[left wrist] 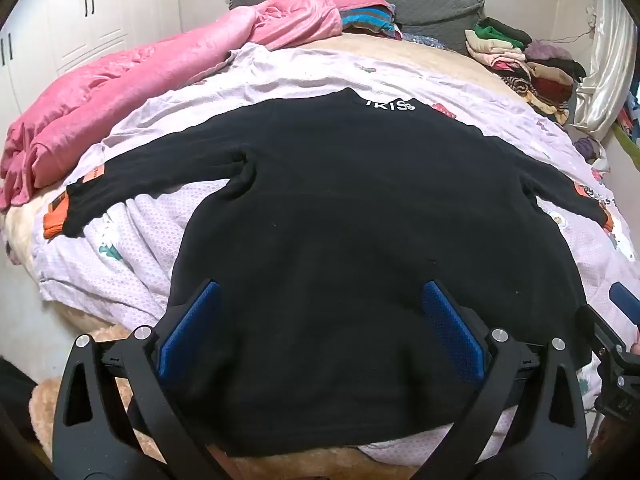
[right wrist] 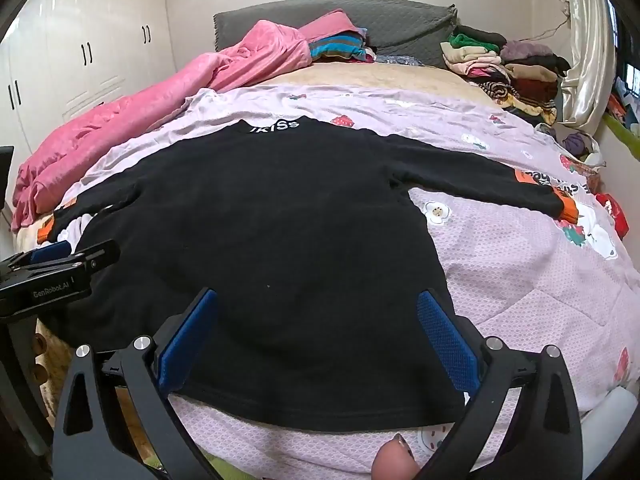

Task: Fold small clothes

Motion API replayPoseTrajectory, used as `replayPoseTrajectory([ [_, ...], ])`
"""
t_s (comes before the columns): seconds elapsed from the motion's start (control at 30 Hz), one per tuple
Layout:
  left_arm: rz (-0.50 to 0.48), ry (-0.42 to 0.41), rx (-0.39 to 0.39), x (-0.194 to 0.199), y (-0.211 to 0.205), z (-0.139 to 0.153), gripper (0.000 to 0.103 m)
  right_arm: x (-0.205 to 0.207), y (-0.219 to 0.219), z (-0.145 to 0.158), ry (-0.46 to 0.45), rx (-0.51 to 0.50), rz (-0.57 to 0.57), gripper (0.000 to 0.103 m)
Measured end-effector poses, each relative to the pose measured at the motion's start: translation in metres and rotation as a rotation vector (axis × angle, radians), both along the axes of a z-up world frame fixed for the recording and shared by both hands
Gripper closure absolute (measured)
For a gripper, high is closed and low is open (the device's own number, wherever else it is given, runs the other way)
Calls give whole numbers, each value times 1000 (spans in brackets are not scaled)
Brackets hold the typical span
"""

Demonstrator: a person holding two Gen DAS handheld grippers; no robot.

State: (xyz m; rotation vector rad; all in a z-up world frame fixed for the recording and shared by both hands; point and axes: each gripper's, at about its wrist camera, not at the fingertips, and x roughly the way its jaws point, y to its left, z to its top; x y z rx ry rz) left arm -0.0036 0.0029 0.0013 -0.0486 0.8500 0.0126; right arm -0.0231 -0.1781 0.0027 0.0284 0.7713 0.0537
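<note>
A black long-sleeved top (left wrist: pixel 340 208) lies flat on the bed, back up, sleeves spread, white lettering at the collar (left wrist: pixel 390 105). It also shows in the right wrist view (right wrist: pixel 256 216). Its sleeves end in orange cuffs (left wrist: pixel 54 226) (right wrist: pixel 568 208). My left gripper (left wrist: pixel 320 292) is open and empty, hovering over the lower left part of the top. My right gripper (right wrist: pixel 318 300) is open and empty over the lower right part near the hem (right wrist: pixel 320 420). Each gripper shows at the edge of the other's view: the right one (left wrist: pixel 616 344), the left one (right wrist: pixel 60 268).
The top lies on a lilac printed sheet (right wrist: pixel 520 272) spread over the bed. A pink blanket (left wrist: pixel 120 92) is bunched along the left. Stacks of folded clothes (right wrist: pixel 512 68) sit at the far right by the grey headboard (right wrist: pixel 380 20). White wardrobes (right wrist: pixel 80 40) stand at left.
</note>
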Motion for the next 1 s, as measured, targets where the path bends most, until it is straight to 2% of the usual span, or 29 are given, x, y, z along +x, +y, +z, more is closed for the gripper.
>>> replayPoseTrajectory([
  [1.0, -4, -7, 2, 0, 0, 0, 8, -2, 0, 0, -9, -10, -3, 4],
])
